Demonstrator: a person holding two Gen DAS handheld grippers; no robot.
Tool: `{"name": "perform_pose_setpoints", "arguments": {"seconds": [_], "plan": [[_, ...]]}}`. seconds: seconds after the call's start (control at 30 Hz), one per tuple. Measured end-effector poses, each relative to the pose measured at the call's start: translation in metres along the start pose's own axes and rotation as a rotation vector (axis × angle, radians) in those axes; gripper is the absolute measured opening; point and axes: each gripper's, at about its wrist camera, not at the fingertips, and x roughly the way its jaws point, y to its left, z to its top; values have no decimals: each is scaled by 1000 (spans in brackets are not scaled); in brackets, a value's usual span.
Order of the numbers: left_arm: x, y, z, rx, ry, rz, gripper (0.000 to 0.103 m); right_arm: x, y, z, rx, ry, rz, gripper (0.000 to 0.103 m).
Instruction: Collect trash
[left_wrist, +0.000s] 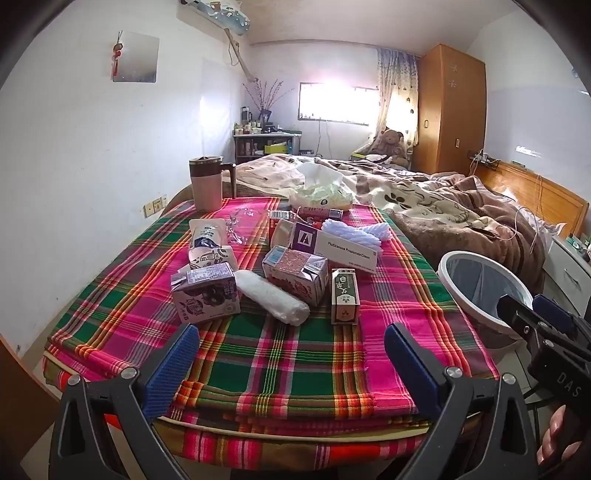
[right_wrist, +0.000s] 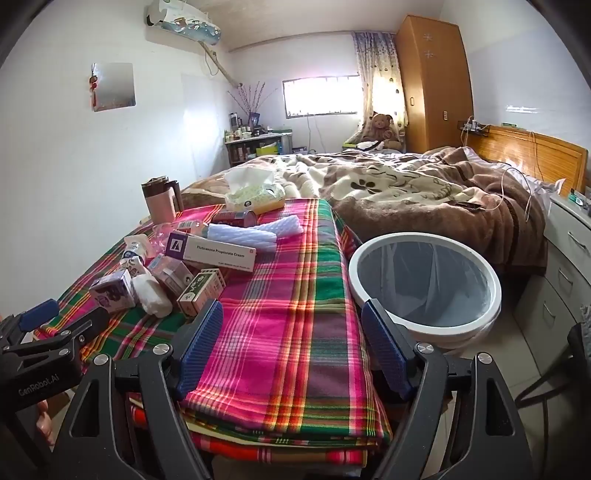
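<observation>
Trash lies in a heap on the plaid cloth (left_wrist: 280, 354): a purple drink carton (left_wrist: 207, 295), a white wad (left_wrist: 271, 301), a pink carton (left_wrist: 295, 273), a green-and-white box (left_wrist: 345, 295), a long cream box (left_wrist: 336, 249) and a pouch (left_wrist: 205, 232). The white bin (left_wrist: 484, 288) with a clear liner stands on the floor right of the table. My left gripper (left_wrist: 291, 350) is open over the near cloth, short of the heap, nothing between its fingers. My right gripper (right_wrist: 291, 332) is open over the cloth's right edge, beside the bin (right_wrist: 424, 284); the heap (right_wrist: 166, 280) lies to its left.
A pink mug (left_wrist: 208, 184), a tissue pack (left_wrist: 321, 195) and a white ribbed pad (left_wrist: 356, 230) sit at the table's far end. A bed with a brown blanket (right_wrist: 424, 195) lies behind, drawers (right_wrist: 565, 266) on the right.
</observation>
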Motion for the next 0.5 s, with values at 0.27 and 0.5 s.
{"name": "perform_pose_setpoints", "arguments": {"seconds": [0.27,0.5], "plan": [[-7,0,2,1,-3,5,102,-1,0,1,-1,-1,-13,79],[-7,0,1,4,-3,8,102,-1,-1,2,-3,-3,-18,79]]}}
